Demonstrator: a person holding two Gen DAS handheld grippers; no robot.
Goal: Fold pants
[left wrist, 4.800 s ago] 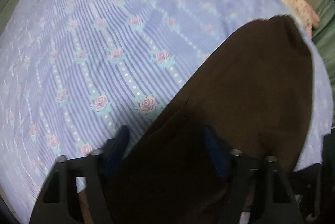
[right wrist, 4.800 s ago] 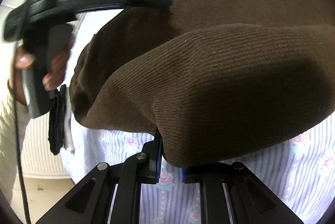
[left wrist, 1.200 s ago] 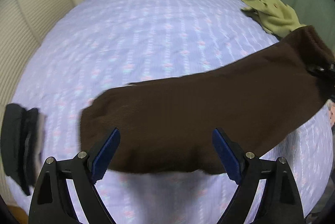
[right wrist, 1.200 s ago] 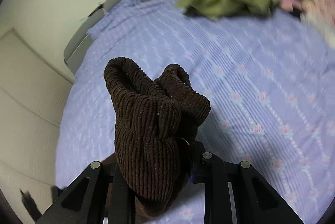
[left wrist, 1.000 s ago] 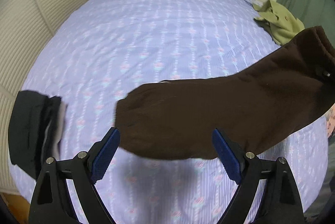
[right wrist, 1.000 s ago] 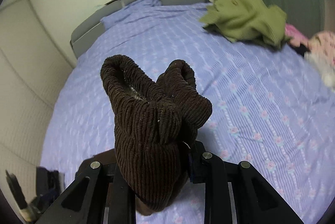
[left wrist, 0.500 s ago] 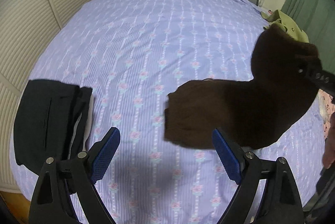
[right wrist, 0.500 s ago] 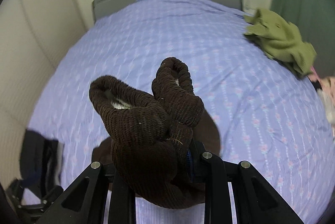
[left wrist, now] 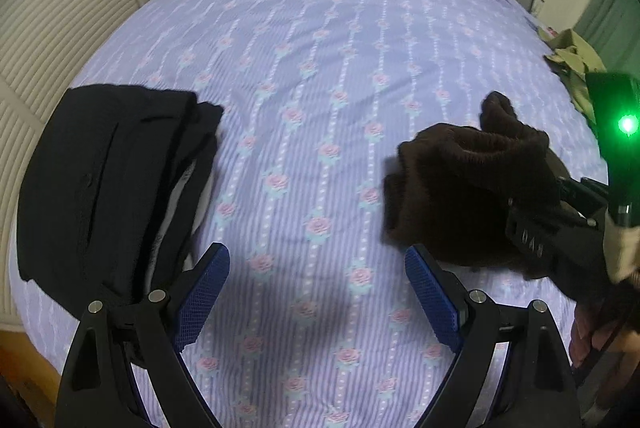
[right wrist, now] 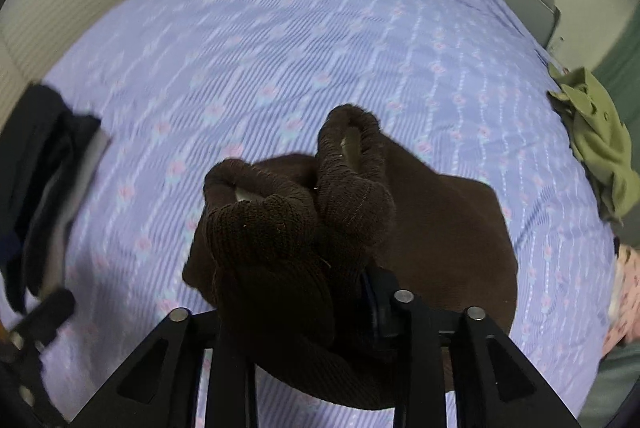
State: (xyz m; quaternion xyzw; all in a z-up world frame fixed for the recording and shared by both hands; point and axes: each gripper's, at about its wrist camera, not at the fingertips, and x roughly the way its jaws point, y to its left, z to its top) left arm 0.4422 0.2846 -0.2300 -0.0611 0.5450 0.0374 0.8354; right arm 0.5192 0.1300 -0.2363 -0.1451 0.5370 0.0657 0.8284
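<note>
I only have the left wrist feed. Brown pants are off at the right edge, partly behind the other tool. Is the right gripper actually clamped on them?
Observer: Yes. In the right wrist view the right gripper is shut on the brown pants, bunched cuffs sticking up between its fingers.
Operator: Is the rest hanging or down?
Observer: The lower part lies spread flat on the bedspread beyond the gripper.
Operator: Anything else on that side?
Observer: A pink patterned garment at the right bed edge, nearer than the green garment.
Operator: Left gripper status?
Observer: Your own view shows it: left gripper open, empty, beside the black folded pants.
</note>
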